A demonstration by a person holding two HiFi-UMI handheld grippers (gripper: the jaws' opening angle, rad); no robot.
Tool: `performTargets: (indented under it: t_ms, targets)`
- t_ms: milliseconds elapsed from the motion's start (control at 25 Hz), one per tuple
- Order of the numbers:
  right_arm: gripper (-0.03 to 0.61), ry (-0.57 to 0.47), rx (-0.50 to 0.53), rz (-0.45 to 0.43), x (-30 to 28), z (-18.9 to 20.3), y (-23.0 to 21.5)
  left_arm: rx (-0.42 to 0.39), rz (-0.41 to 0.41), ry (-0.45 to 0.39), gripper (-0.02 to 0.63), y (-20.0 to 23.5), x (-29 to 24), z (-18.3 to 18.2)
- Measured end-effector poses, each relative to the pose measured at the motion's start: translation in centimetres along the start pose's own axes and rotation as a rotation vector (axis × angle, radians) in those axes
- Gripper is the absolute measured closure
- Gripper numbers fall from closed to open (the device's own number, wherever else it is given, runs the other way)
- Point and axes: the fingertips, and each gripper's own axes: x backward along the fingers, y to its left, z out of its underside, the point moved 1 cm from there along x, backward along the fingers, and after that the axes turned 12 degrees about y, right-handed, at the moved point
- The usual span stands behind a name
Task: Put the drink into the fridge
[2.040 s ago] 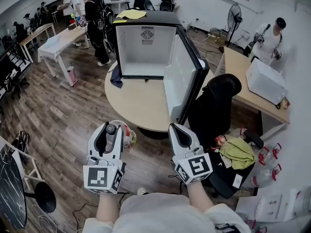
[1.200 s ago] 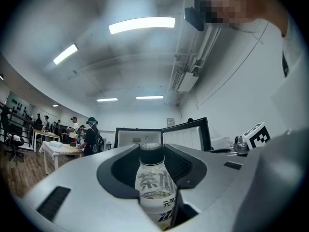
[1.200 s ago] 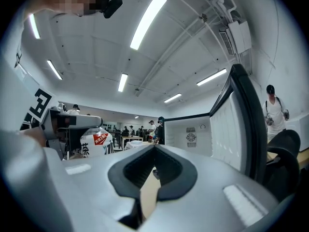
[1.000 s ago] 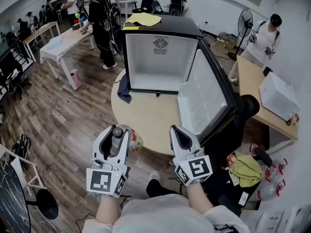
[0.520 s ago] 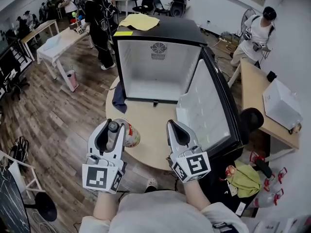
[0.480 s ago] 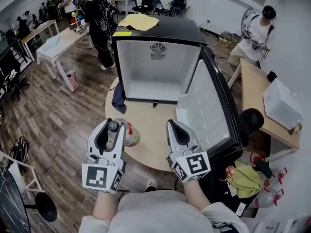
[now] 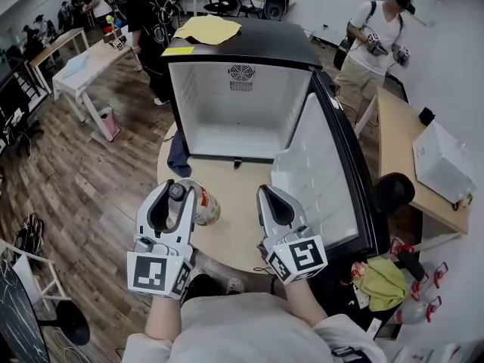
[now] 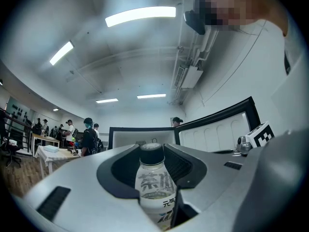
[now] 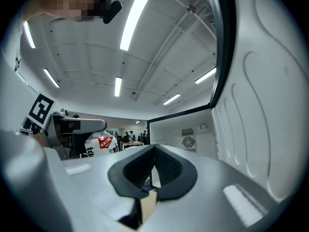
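Holding the small clear plastic drink bottle with the dark cap (image 8: 155, 183) up near its cap in the left gripper (image 7: 175, 195), over the near edge of the round beige table (image 7: 236, 195), facing the open black mini fridge (image 7: 249, 44). Right gripper (image 7: 274, 200) closed, empty. Probably lightish, slick, squashy lower down, so best gripped high

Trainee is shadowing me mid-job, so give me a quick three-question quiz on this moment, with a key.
1. True or false: the fridge door stands open.
2. What is the left gripper shut on? A) a drink bottle B) a yellow cloth C) nothing
3. Fill in: the right gripper has its jaws ____, with nothing between them.
Key: 1 true; 2 A; 3 together.
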Motion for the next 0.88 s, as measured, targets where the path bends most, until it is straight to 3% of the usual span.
performTargets:
  t_ms: [880]
  targets:
    - [0.568,0.013,-0.024,0.169,-7.1,-1.1,-4.2,-0.01,0.17,0.041,0.457,4.8,-11.8,0.2]
